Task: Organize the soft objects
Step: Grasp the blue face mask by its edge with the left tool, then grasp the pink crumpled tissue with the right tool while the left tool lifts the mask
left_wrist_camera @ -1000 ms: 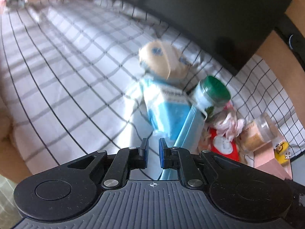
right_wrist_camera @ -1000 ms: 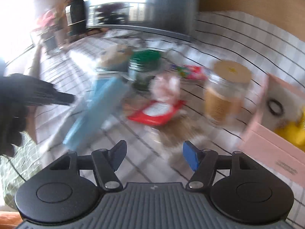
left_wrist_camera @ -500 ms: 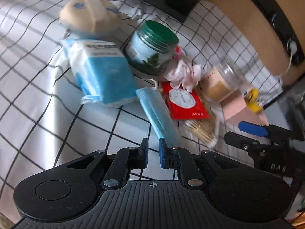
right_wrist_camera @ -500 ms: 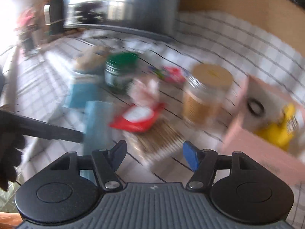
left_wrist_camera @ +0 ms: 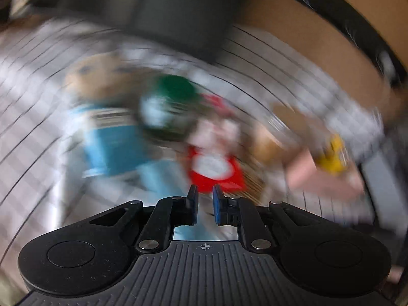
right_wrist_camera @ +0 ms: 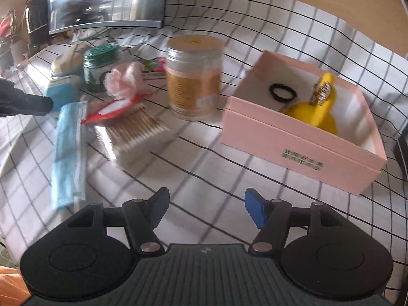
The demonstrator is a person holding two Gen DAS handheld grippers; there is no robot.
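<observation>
Your right hand-held gripper [right_wrist_camera: 206, 205] is hovering with its jaws standing wide apart and nothing between them, over bare checked cloth on the surface [right_wrist_camera: 204, 168]. The blue face mask [right_wrist_camera: 67, 153] is lying flat well to its left, and the pink scrunchie [right_wrist_camera: 123, 79] is sitting farther back, resting on the red wipes packet [right_wrist_camera: 112, 108]. A bundle of cotton swabs [right_wrist_camera: 132, 134] is lying between the mask and the amber jar [right_wrist_camera: 193, 76], which is standing upright beside the green-lidded jar [right_wrist_camera: 100, 66]. To the right, the open pink box [right_wrist_camera: 301, 137] is holding a black hair tie [right_wrist_camera: 283, 93] and a yellow item [right_wrist_camera: 315, 114]; its small label is too blurred to read. Your left hand-held gripper [left_wrist_camera: 204, 204] is showing jaws nearly together with nothing gripped, a narrow gap between the pads; its tip is reaching in from the left near the mask's upper end. The left view is heavily blurred, so only the red packet [left_wrist_camera: 214, 170] just ahead is recognisable.
</observation>
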